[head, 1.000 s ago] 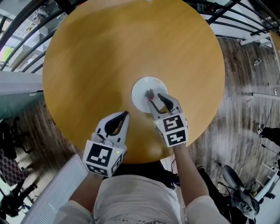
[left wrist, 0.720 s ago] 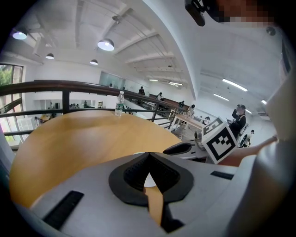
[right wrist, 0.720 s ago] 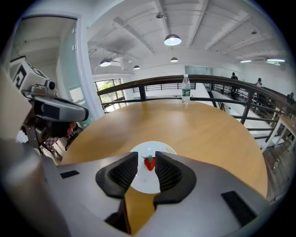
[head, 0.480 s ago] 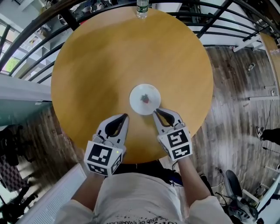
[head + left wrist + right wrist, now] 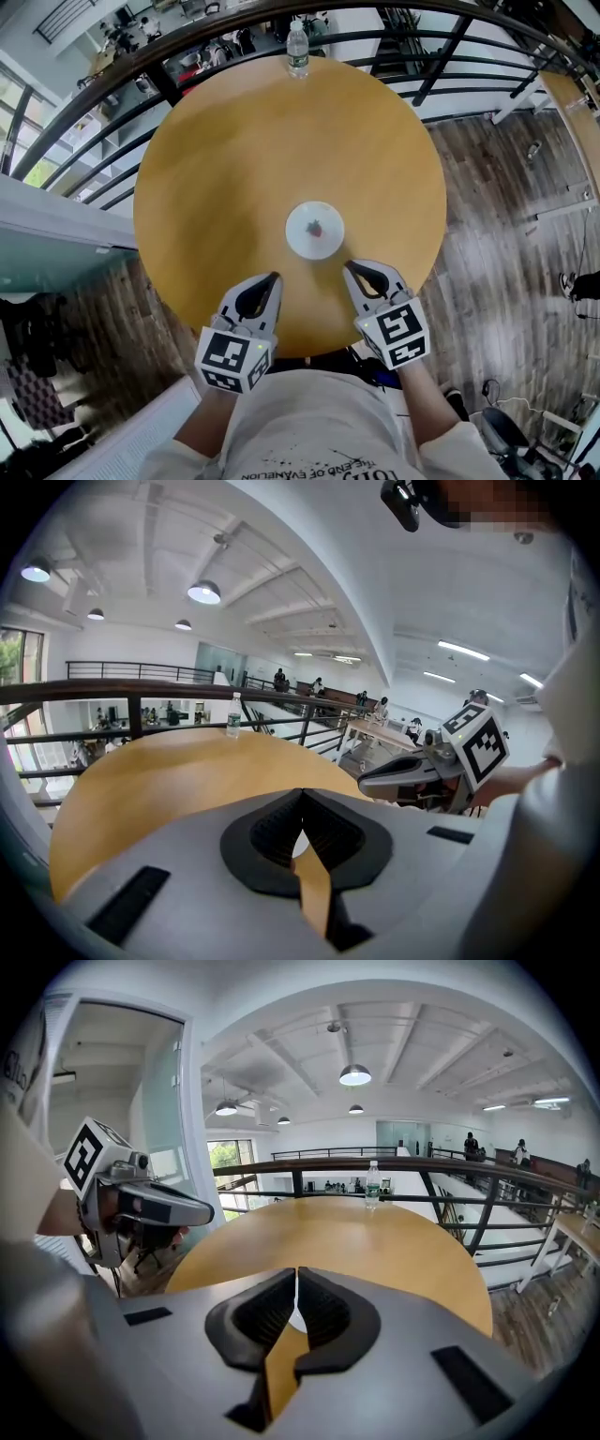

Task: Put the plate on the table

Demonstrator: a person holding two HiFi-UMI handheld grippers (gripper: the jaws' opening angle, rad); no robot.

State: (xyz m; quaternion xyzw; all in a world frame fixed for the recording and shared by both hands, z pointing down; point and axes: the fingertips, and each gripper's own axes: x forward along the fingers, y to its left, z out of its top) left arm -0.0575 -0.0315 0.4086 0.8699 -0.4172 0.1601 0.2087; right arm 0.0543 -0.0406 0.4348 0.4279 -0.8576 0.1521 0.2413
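Finishing the placement: the plate looks already set down.
The round wooden table (image 5: 234, 169) fills the frame's middle. Below it, the left gripper (image 5: 273, 277) is closed and empty; the right gripper (image 5: 350, 268) has just been closing its jaws on nothing. The white plate (image 5: 314, 230) lies flat at table centre, untouched. Next, seemingly, only pulling away.

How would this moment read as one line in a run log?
plate: resting on table | right gripper: fingers just closed, nothing between, clear of plate | left gripper: shut, empty
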